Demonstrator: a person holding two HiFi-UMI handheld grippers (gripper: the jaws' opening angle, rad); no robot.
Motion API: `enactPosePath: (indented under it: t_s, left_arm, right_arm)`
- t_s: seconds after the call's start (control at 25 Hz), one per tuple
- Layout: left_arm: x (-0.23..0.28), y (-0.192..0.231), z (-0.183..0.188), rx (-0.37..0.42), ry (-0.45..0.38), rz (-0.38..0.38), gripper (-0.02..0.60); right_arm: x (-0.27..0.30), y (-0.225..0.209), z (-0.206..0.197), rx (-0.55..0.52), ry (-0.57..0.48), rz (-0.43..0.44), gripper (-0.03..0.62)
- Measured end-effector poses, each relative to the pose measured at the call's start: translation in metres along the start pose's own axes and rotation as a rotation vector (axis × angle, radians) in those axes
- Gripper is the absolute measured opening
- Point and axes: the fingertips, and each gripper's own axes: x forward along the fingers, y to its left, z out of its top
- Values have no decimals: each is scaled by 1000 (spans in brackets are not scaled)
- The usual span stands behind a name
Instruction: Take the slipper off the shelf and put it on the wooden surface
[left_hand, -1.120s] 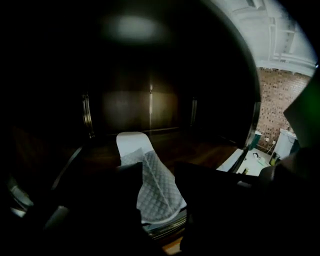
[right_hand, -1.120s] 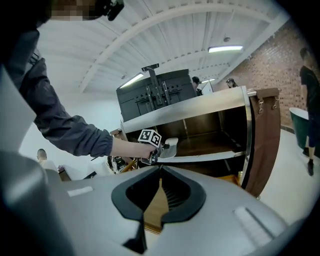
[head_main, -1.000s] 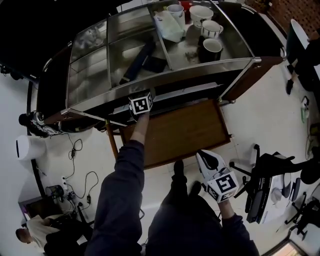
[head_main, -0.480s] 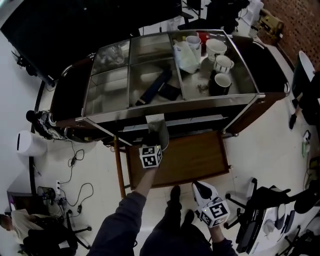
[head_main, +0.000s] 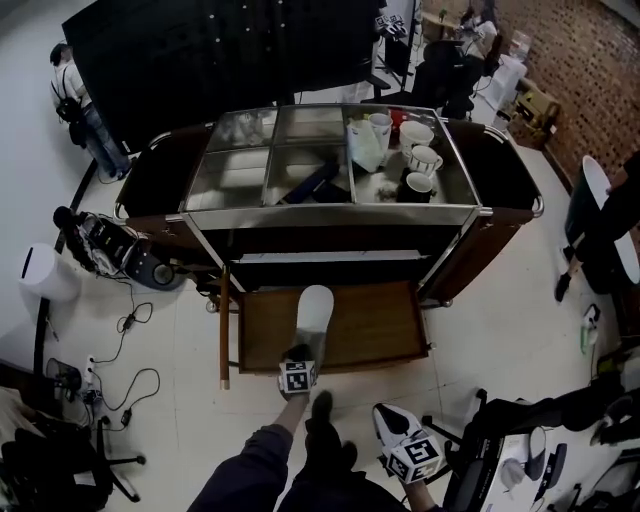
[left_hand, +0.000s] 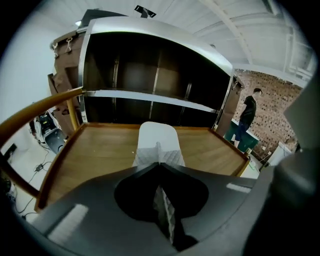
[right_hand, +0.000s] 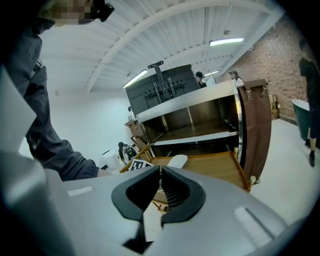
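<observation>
A white slipper with a quilted grey upper lies lengthwise over the wooden surface, toe toward the cart's lower shelf. My left gripper is shut on its near end. In the left gripper view the quilted fabric of the slipper is pinched between the closed jaws of the left gripper, above the wood. Whether the sole touches the wood I cannot tell. My right gripper hangs shut and empty over the floor, near the person's legs. The right gripper faces the slipper from the side.
The steel and glass cart top carries several cups and a dark object. A curved wooden rail borders the surface on the left. Cables and gear lie on the floor at left, a chair base at bottom right. A person stands far right.
The left gripper closed on the slipper at the shelf and pulled it back out over the wooden surface. The head view has moved back. The right gripper stayed low by the legs.
</observation>
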Motion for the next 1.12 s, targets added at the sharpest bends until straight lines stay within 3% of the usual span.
enactPosePath:
  t_s: [0.08,0.16,0.36,0.6,0.84,1.0,1.12]
  left_arm:
    - [0,-4,-7,-28,5,-23,42]
    - [-11,-10,-2,-42,-29,-41,148]
    - [-91,-41,25,8,-187,-71,149]
    - [-248,-123,16,-31,-334,-219,149]
    - [-350,-183,-15,-36,-370,-333,147]
    - [-381,-202,-35,-43,-390,-338,146]
    - [-392,-221,-40,-9,-392,-389,145]
  right_arm:
    - [-15,2,-9,-14,7,-4,2]
    - [-28,6,-12,-32,3,-4,2]
    - [-48,24,-17,-53,-42,32,2]
    - [-71,61,-42,-72,-53,97,2]
    - [-84,90,-61,-111,-48,163,2]
    - [-95,97,-60,-116,-77,169,2]
    - [-102,97,-56,-126,-101,158,0]
